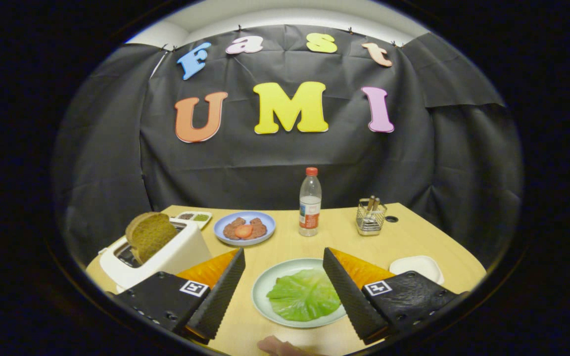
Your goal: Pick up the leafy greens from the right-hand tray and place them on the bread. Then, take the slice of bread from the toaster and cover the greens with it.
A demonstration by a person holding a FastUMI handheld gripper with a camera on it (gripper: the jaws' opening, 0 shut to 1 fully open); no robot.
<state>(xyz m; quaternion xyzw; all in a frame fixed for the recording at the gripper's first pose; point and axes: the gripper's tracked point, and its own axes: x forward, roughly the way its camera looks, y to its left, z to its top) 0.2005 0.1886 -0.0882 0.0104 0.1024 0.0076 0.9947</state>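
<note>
Spread across the scene, a light wooden table, with everything set out in reach of the gripper. At the near left, a white toaster with a brown slice of bread standing up out of its slot, high enough to be pinched later for the covering step. Between the fingers, a pale green plate carrying the leafy greens, lying flat and untouched. Beyond the fingers, a blue plate with brown patties and a tomato slice; whether bread lies beneath cannot be told. Upright behind the greens, a clear water bottle with a red cap. To its right, a wire holder, and nearer, a small white dish. Behind the toaster, a small condiment tray. Low in front, the gripper, spread wide and gripping nothing, straddling the greens' plate, apparently lined up for the descent. At the very bottom, a fingertip, probably belonging to the person holding the tool.
</note>
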